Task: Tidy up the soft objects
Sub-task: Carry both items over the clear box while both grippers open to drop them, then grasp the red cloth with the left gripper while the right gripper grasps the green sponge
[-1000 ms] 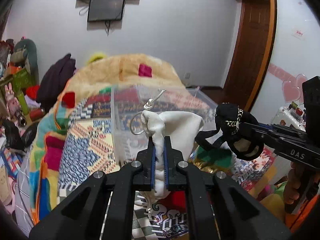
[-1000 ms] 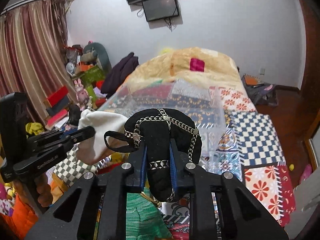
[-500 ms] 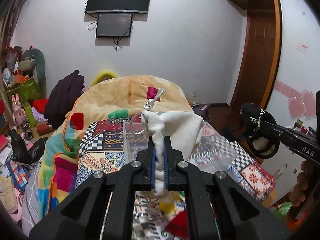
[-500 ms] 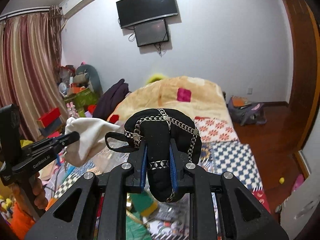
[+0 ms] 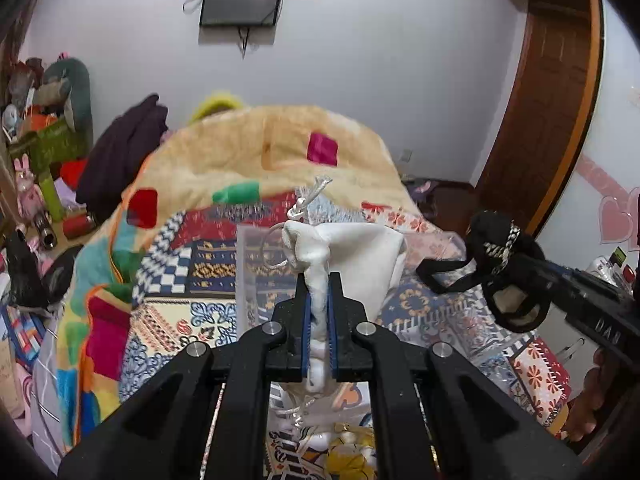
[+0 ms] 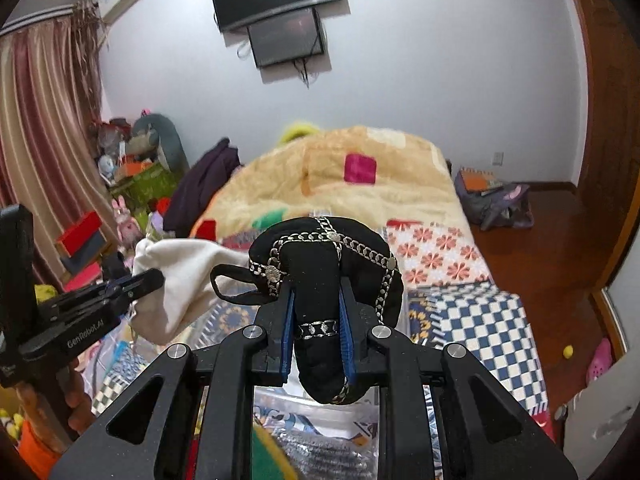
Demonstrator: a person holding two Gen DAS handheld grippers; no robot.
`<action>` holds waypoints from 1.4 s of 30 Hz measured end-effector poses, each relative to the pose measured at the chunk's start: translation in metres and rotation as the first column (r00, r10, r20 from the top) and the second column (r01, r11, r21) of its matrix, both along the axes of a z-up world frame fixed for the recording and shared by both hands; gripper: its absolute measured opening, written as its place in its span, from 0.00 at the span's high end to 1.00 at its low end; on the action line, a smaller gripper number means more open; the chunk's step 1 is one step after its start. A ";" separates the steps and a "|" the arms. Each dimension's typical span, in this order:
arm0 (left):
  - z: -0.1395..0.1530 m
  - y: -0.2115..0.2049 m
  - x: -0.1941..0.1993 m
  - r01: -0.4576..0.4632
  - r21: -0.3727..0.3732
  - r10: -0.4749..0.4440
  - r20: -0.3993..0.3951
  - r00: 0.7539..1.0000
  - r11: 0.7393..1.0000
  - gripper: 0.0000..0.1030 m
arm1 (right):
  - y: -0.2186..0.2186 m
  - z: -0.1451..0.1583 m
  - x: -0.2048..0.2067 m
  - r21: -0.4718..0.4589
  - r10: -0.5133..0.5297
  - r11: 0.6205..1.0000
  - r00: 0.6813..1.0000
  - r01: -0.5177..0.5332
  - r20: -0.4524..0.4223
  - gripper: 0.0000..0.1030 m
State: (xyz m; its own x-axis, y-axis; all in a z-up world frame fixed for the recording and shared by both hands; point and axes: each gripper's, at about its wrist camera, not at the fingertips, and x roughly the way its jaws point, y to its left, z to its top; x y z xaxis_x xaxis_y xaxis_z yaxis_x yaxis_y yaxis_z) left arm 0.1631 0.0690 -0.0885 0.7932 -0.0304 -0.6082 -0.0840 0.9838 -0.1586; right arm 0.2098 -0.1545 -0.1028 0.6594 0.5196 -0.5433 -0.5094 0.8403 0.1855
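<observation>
my left tool [image 5: 319,312] was pinched tight on a white cloth pouch [image 5: 352,260], with the blue pads [image 5: 306,328] squeezing a thin fold of it. the pouch was up in the air above the bed [image 5: 224,288], and its knotted white string [image 5: 310,200] and a thin ring [image 5: 274,250] stuck out near the top. from my other side i could see the same pouch [image 6: 180,276] hanging from the left tool [image 6: 140,282], over on the left. my right tool [image 6: 318,336] was closed on a black soft bag [image 6: 320,280] with a silver chain [image 6: 360,246] across it. the bag filled the gap between the blue pads [image 6: 347,340], so that tool was only partly shut around it. a thin black loop [image 6: 232,284] hung off the bag's left side. in the left view the black bag [image 5: 500,256] was out to the right, held up by the right tool [image 5: 560,284], well apart from the white pouch. both soft things were in the air and not touching the bed. under them was a clear plastic box [image 5: 256,276] on the patchwork quilt [image 5: 180,308]. a fluffy tan blanket [image 6: 360,184] lay farther back on the bed. a dark screen [image 6: 280,12] hung on the white wall, a brown door [image 5: 548,108] stood on the right, and striped curtains [image 6: 36,128] hung on the left.
</observation>
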 end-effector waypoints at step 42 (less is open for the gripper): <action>0.016 -0.029 -0.063 0.088 0.095 -0.093 0.056 0.994 0.992 0.29 | -0.014 0.029 -0.051 -0.027 0.022 0.999 0.994 -0.020 0.103 0.32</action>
State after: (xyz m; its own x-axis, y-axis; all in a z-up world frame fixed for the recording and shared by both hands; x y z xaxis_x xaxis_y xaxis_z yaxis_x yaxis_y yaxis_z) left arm 0.1005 0.0395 -0.0728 0.8249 -0.0495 -0.5631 0.0130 0.9976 -0.0685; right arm 0.1592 -0.1687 -0.0736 0.7016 0.5207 -0.4864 -0.5423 0.8330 0.1095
